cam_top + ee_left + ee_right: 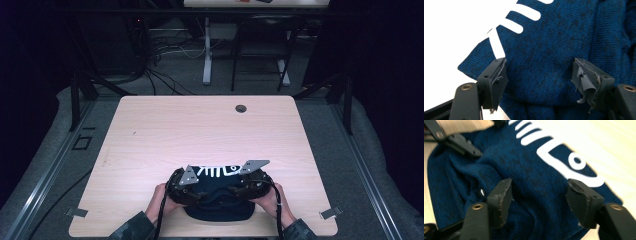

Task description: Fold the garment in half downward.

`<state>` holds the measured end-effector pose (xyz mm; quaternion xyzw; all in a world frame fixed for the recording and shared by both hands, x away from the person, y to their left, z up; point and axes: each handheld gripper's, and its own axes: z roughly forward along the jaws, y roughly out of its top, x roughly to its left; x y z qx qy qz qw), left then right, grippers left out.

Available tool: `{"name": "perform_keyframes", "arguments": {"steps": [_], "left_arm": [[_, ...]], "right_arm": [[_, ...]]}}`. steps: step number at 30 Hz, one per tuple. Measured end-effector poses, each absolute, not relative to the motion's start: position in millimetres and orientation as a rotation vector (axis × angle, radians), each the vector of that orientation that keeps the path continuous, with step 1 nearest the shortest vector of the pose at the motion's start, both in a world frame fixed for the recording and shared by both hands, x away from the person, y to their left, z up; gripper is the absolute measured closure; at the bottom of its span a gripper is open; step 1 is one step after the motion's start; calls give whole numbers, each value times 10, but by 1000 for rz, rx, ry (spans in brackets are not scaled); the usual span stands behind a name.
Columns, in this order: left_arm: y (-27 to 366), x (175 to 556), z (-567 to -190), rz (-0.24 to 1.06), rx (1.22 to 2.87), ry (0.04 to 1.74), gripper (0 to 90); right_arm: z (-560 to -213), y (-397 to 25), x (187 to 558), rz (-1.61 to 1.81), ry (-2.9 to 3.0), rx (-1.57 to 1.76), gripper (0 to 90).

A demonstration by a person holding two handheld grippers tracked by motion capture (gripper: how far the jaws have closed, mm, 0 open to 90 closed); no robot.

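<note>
Dark blue knit garment (218,200) with white fishbone print lies bunched at table's (150,130) near edge. Left gripper (539,82) and right gripper (539,202) hover over it, jaws spread, nothing pinched. Step: approach. Next: descend, pinch cloth edges

Bright tabletop (150,130) amid dark surroundings — overexposed white glare in the left gripper view, slight blur.

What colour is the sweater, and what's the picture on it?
Dark blue sweater with a white fish skeleton, clearest in the right gripper view.
</note>
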<state>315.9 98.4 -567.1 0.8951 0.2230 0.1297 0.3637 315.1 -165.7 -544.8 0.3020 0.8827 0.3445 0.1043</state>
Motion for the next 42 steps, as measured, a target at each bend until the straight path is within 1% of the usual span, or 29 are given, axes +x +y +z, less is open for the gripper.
{"name": "perform_keyframes", "arguments": {"steps": [1,2,3,4,7,10,13,25,26,28,29,36,42], "left_arm": [[983,3159,-5678,338,2300,575,266],[987,3164,-5680,336,2306,574,266],[990,3167,-5684,333,2305,579,257],[995,3171,-5686,332,2308,585,219],[1018,3196,-5706,318,2313,602,198],[1048,3218,-5723,298,2322,620,157],[1060,3218,-5729,298,2321,621,150],[1066,3224,-5743,315,2324,614,144],[1064,3224,-5746,324,2323,617,123],[1065,3230,-5752,321,2320,618,123],[1066,3232,-5753,320,2322,619,119],[1047,3230,-5743,333,2348,600,120],[1034,3241,-5747,362,2345,594,119]], "right_arm": [[-5494,-1659,3150,980,2628,881,304],[-5494,-1659,3150,980,2628,881,304],[-5522,-1662,3152,970,2639,884,286],[-5569,-1665,3154,969,2640,887,247],[-5597,-1661,3152,941,2657,867,228],[-5643,-1653,3146,917,2674,842,203],[-5661,-1661,3153,921,2680,843,182],[-5673,-1664,3146,902,2669,840,156],[-5670,-1669,3153,893,2676,835,143],[-5673,-1669,3155,885,2672,837,128],[-5685,-1671,3170,857,2668,855,77],[-5707,-1698,3197,866,2680,868,76],[-5715,-1684,3227,837,2664,882,48]]}}
